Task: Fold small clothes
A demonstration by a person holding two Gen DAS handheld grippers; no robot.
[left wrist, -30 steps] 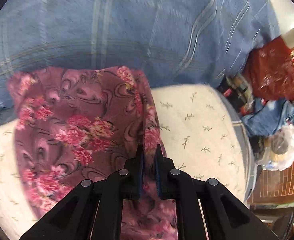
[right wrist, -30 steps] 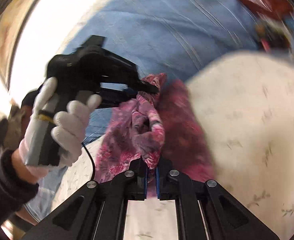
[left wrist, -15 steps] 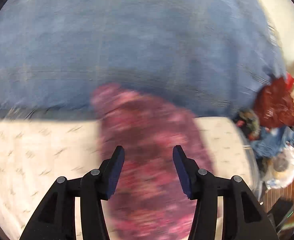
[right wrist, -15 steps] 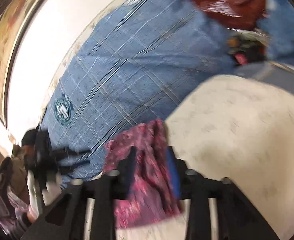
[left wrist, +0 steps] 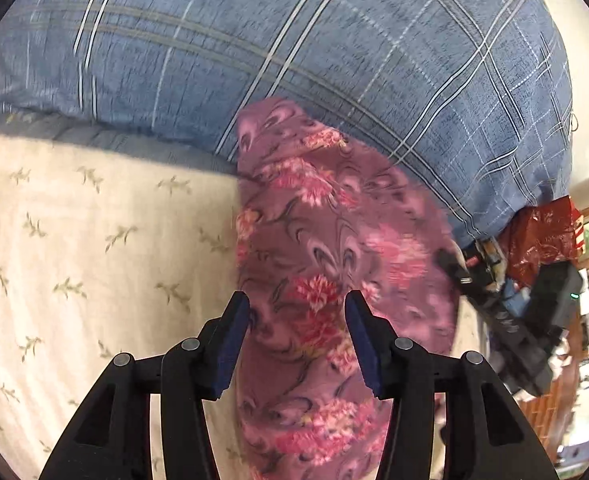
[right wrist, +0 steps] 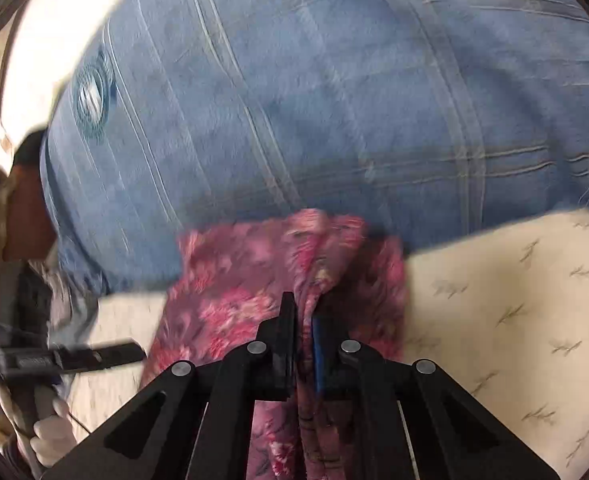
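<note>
Lying on the cream sheet (left wrist: pixel 94 248) with its far end against the blue plaid pillow (left wrist: pixel 294 40), the pink flowered cloth (left wrist: pixel 334 240) runs lengthwise under both tools. The left gripper (left wrist: pixel 297 312) hangs over it with its jaws spread wide, touching nothing. The right gripper (right wrist: pixel 303 320) is pinched tight on a raised fold of the cloth (the view is blurred). A red bag (left wrist: pixel 542 236) sits beyond the bed.

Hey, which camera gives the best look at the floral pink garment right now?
The left wrist view: the floral pink garment lies sharp and nearly whole on the cream sheet, beyond the open left gripper. The right wrist view shows it blurred and bunched, the right gripper shut on a fold.
</note>
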